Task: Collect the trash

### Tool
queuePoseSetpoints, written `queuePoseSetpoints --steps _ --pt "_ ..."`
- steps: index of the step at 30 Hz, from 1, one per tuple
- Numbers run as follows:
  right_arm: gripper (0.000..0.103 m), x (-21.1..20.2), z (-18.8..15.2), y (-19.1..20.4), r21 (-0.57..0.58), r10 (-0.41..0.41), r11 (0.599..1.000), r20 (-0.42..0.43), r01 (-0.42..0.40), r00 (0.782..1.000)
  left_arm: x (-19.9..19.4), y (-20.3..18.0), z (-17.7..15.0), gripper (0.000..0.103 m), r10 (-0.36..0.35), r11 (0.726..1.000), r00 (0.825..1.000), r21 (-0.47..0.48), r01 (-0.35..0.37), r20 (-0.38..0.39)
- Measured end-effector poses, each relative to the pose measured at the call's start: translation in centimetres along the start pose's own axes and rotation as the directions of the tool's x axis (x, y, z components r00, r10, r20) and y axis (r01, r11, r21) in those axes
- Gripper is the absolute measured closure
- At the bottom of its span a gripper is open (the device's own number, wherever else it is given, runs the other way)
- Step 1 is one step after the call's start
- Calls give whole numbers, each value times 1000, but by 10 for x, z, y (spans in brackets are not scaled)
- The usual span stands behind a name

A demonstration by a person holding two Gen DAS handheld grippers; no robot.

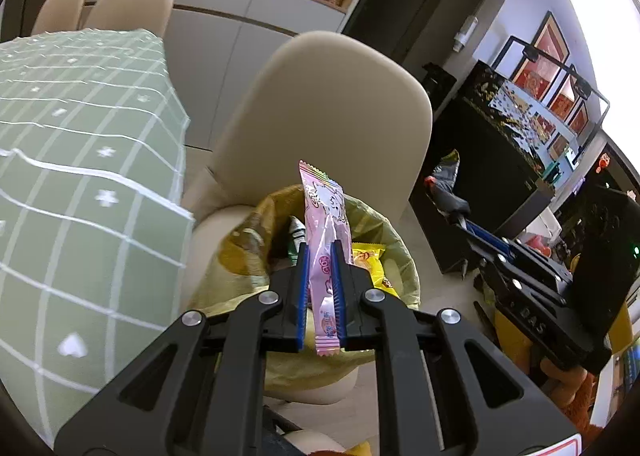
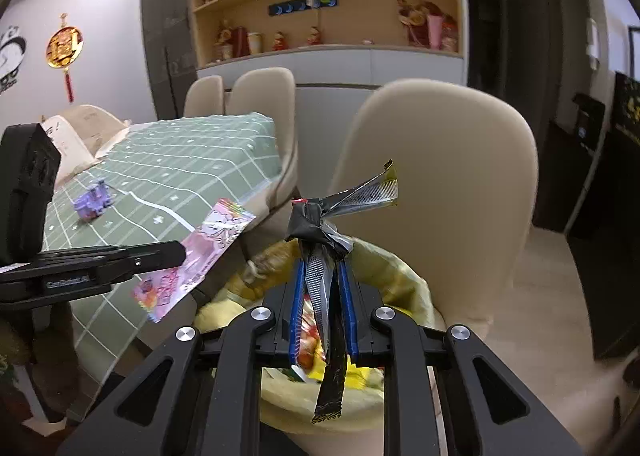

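Note:
My left gripper (image 1: 320, 252) is shut on a pink candy wrapper (image 1: 326, 216) and holds it upright over a bin lined with a yellow bag (image 1: 240, 256); the wrapper also shows in the right wrist view (image 2: 200, 252). My right gripper (image 2: 323, 268) is shut on a knotted black-and-silver wrapper (image 2: 316, 224) above the same bin (image 2: 408, 280). Yellow wrappers (image 1: 370, 260) lie inside the bin. The right gripper appears at the right of the left wrist view (image 1: 472, 224), with its fingertips hidden behind its wrapper.
A table with a green checked cloth (image 1: 80, 176) stands left of the bin, with a small purple toy (image 2: 94, 202) on it. Beige chairs (image 1: 320, 116) stand behind the bin. A dark cabinet (image 1: 500, 160) is at the right.

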State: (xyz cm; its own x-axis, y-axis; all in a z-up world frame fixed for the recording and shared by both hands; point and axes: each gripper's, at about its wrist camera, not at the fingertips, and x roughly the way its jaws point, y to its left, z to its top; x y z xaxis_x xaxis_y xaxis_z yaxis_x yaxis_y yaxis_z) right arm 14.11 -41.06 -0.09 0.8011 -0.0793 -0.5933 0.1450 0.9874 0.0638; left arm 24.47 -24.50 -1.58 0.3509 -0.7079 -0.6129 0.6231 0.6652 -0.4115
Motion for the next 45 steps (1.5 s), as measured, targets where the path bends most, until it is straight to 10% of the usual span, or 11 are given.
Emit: queuePoseSetpoints --steps 14,17,20,45 --pt "85 22 -17 -31 67 -2 998 -43 5 999 61 -10 2 91 -11 1000 998 19 13 -65" --pt "85 30 -18 -31 76 8 997 -62 -3 998 73 -2 1 61 -45 999 994 -29 42 -97" --pt "85 38 -23 -31 78 16 997 -78 -10 997 76 7 -1 60 -6 999 995 -46 2 -99" --pt "85 155 -47 12 24 41 999 -360 -34 932 -27 29 -54 43 237 971 970 -35 -235 48"
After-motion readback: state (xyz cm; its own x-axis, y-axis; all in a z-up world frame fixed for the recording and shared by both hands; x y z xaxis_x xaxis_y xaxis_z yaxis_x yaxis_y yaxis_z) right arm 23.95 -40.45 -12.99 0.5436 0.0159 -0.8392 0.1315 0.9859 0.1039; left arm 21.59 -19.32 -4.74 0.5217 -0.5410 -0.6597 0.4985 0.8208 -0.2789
